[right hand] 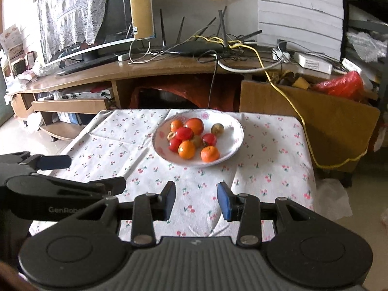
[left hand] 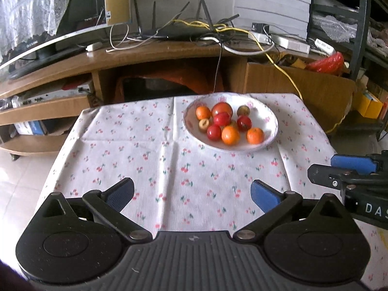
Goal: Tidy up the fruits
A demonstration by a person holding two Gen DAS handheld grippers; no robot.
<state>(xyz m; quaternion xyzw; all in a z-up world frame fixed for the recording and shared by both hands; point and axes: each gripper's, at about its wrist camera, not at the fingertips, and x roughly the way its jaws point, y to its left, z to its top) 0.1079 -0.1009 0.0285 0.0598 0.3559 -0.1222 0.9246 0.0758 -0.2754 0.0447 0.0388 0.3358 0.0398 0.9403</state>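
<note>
While both hand-held tools hang over the near edge of the table, the fruit sits far side: a round white ceramic plate with pink flower prints [left hand: 269, 118] [right hand: 236, 127] on a white cotton tablecloth with small red cherry print [left hand: 135, 155] [right hand: 271, 169], creased in fold lines. Plate holds smooth glossy red round fruits [left hand: 221, 118] [right hand: 184, 133], matte orange mandarins [left hand: 230, 135] [right hand: 186, 149], one big orange-red tomato-like fruit [left hand: 222, 108] [right hand: 194, 125] and dull brown-yellow small fruits [left hand: 243, 110] [right hand: 217, 128], all clustered, touching.

Left black plastic gripper with blue rubber pads [left hand: 192, 192] is spread wide, nothing between the pads. Right black plastic gripper with blue rubber pads [right hand: 196, 201] is parted less, also holding nothing.

Left view only: right gripper's side with white letters "DAS", entering from the right edge. Right view only: left gripper's side with "GenRob" lettering at left, plus crumpled white plastic on the floor [right hand: 332, 198] right of the table.

Behind: curved glossy wooden TV stand [left hand: 155, 55] [right hand: 169, 65], black router with thin antennas [left hand: 179, 32] [right hand: 196, 47], tangled yellow cable [left hand: 278, 68] [right hand: 281, 89].
</note>
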